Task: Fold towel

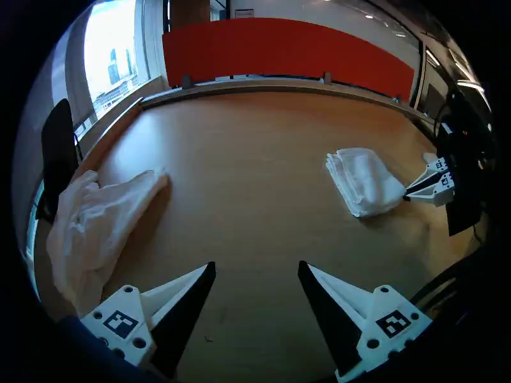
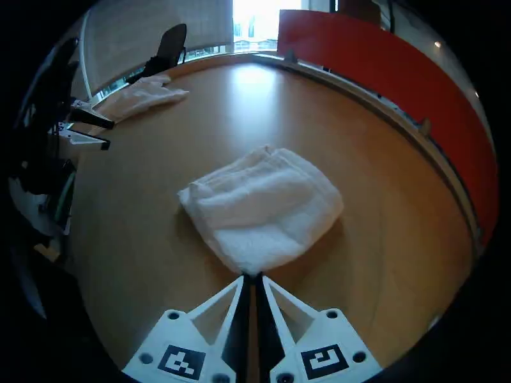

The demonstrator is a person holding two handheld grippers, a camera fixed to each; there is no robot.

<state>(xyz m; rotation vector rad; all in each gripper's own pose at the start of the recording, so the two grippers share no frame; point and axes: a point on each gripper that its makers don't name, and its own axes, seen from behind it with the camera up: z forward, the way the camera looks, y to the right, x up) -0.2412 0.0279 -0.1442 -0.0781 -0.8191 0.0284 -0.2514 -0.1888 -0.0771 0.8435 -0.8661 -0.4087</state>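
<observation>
White towel lies folded in a thick pad near the middle of the tabletop, its near corner right at the tips of the right tool. That tool's fingers sit together with only a sliver between them; whether any cloth is pinched there I cannot tell. The left tool hangs open over bare wood, well apart, with a crumpled cloth off to its left. To finish neatly, I'd let go low, press the layers flat, and back out straight so the corner isn't dragged.
</observation>
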